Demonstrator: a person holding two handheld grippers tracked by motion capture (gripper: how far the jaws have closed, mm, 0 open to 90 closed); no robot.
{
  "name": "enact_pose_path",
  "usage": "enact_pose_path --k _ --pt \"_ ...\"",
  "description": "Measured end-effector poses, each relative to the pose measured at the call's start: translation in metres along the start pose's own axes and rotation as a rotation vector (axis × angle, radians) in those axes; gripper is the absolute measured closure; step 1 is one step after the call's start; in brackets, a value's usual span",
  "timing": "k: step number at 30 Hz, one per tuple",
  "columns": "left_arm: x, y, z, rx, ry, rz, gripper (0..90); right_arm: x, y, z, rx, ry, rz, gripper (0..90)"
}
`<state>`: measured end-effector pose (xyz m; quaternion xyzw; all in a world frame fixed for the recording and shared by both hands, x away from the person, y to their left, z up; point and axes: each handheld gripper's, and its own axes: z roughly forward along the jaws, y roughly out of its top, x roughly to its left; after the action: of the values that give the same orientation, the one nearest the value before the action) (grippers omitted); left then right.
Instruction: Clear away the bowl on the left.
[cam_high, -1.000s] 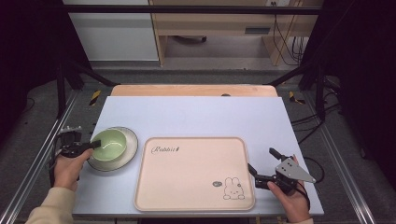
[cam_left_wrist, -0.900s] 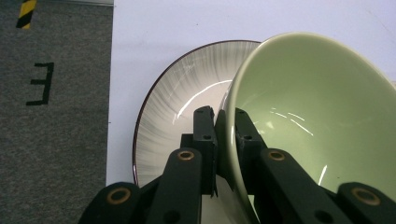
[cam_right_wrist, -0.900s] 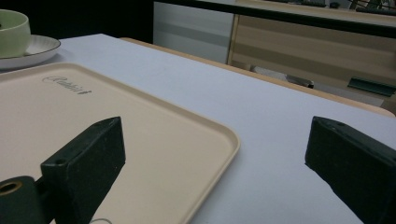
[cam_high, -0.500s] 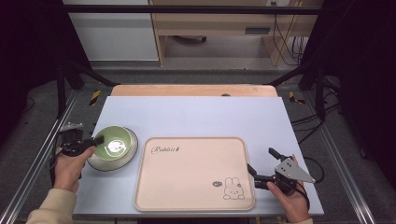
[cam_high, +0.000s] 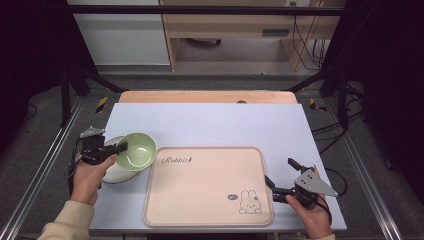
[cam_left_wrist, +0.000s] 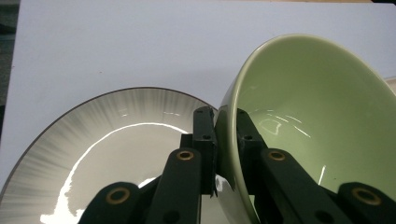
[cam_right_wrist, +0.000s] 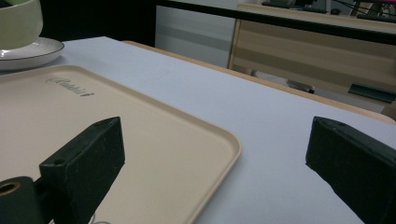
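Observation:
A pale green bowl (cam_high: 136, 151) hangs tilted above the right side of a white plate with a dark rim (cam_high: 111, 174), at the table's left. My left gripper (cam_high: 122, 146) is shut on the bowl's near-left rim, one jaw inside and one outside, as the left gripper view shows for the gripper (cam_left_wrist: 225, 117), the bowl (cam_left_wrist: 317, 107) and the plate (cam_left_wrist: 112, 135) beneath. My right gripper (cam_high: 279, 171) stands open at the right edge of the beige rabbit tray (cam_high: 200, 192). The right gripper view has the gripper (cam_right_wrist: 215, 133) open over the tray corner (cam_right_wrist: 140, 130), with nothing between its jaws.
The grey-blue table (cam_high: 210, 125) has bare room behind the tray. A wooden strip (cam_high: 205, 96) runs along its far edge. Metal rails (cam_high: 45, 165) flank both sides. The bowl (cam_right_wrist: 18, 21) and plate (cam_right_wrist: 35, 50) lie far left in the right gripper view.
The left gripper has lifted the green bowl off the plate and carried it to the right, towards the tray, tilting it. The right gripper has stayed in place.

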<state>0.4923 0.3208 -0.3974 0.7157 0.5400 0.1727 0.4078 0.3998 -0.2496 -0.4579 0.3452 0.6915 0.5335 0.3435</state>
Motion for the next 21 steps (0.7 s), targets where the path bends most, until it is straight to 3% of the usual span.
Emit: enact_pose_path --k 21 --pt "-0.024 0.008 0.005 -0.017 -0.05 0.024 82.6 0.0 0.0 0.001 -0.001 -0.001 0.0 4.7"
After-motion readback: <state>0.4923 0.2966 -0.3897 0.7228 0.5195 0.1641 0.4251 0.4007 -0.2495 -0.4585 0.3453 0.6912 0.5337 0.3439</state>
